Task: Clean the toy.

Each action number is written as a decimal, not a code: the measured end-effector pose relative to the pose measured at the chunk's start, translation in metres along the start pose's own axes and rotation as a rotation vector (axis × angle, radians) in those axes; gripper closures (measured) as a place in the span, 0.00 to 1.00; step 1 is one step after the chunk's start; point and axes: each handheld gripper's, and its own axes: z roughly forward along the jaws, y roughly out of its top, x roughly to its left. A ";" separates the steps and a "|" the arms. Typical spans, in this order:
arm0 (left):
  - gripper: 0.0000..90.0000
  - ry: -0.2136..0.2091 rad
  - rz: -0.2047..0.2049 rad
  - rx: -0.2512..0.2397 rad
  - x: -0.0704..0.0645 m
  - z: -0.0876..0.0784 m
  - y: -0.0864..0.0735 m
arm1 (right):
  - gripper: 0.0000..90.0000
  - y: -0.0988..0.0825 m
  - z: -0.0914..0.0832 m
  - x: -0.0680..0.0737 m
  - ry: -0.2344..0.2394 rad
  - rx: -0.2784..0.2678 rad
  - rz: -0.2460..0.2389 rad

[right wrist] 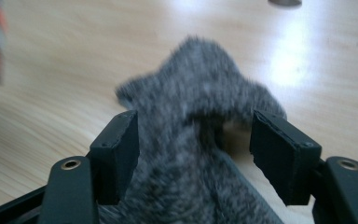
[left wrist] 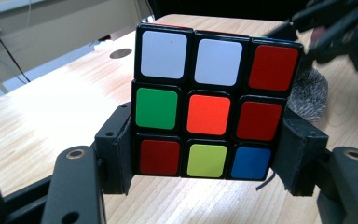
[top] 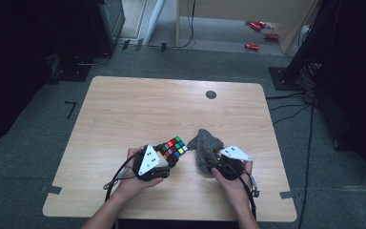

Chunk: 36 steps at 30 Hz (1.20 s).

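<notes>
A scrambled Rubik's cube (top: 174, 148) is raised just above the wooden table (top: 138, 105), with my left gripper (top: 170, 156) shut on it. In the left gripper view the two pads clamp the cube (left wrist: 209, 112) by its lower sides, and my left gripper (left wrist: 205, 168) shows white, red, green, orange, yellow and blue stickers facing it. A grey fuzzy cloth (top: 205, 145) lies on the table right of the cube. My right gripper (top: 215, 164) stands open astride the cloth's near end. In the right gripper view the cloth (right wrist: 200, 93) runs between the jaws of my right gripper (right wrist: 196, 154), with a gap at the right pad (right wrist: 279, 158).
A black round grommet (top: 211, 94) sits in the tabletop near its far edge. Bare wood spreads over the table's left and far parts. On the floor beyond are red objects (top: 258, 26), and cables (top: 309, 143) run along the right side.
</notes>
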 end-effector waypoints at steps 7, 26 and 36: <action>0.39 -0.007 -0.013 0.000 0.001 -0.001 0.000 | 0.50 -0.011 0.014 0.006 -0.048 0.086 -0.059; 0.38 -0.121 0.013 0.041 -0.015 0.010 0.000 | 0.81 0.028 -0.044 0.054 0.221 -0.284 -0.106; 0.39 -0.158 -0.013 -0.044 -0.011 -0.001 0.008 | 0.82 0.017 -0.031 0.048 0.211 -0.231 -0.031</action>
